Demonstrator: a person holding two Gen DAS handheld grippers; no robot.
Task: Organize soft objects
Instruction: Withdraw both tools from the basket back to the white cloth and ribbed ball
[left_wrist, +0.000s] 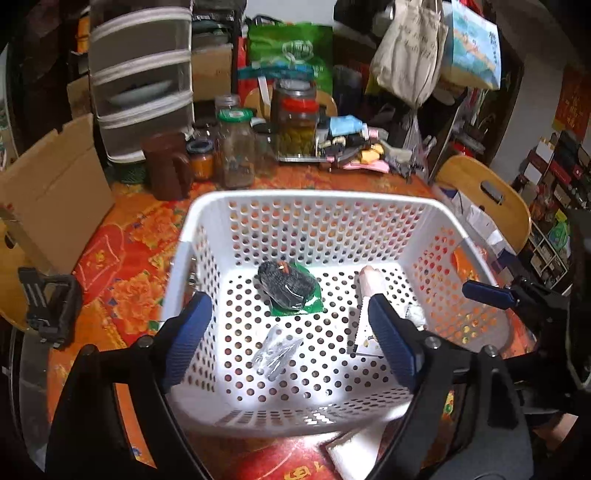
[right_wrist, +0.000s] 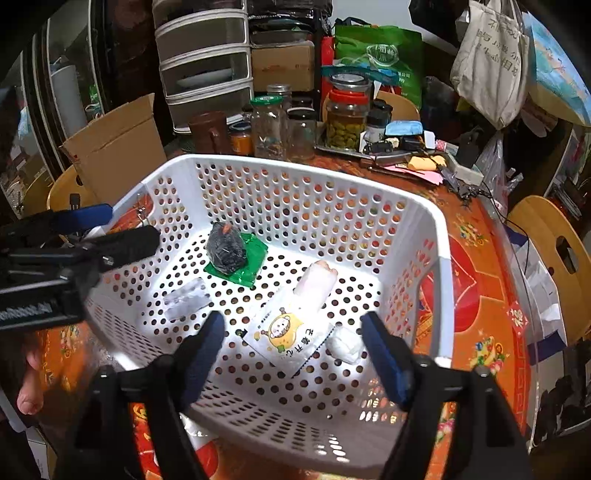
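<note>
A white perforated basket (left_wrist: 314, 201) (right_wrist: 439, 258) stands on the orange flowered table. Inside lie a black soft lump on a green wrapper (left_wrist: 286, 286) (right_wrist: 227, 247), a clear plastic packet (left_wrist: 275, 352) (right_wrist: 186, 299), a white sachet with a cartoon (right_wrist: 291, 332) (left_wrist: 364, 341), a pink-white roll (right_wrist: 316, 282) (left_wrist: 369, 282) and a small white wad (right_wrist: 345, 345). My left gripper (left_wrist: 291, 338) is open and empty over the basket's near side. My right gripper (right_wrist: 295, 356) is open and empty above the sachet; it also shows in the left wrist view (left_wrist: 491, 293).
Glass jars (left_wrist: 236, 147) (right_wrist: 269, 125), a brown mug (left_wrist: 168, 166) and small clutter stand beyond the basket. A cardboard box (left_wrist: 55, 184) (right_wrist: 118, 147) is at the left. Wooden chairs (left_wrist: 484, 195) (right_wrist: 554, 251) flank the table. A white card (left_wrist: 354, 454) lies near the front edge.
</note>
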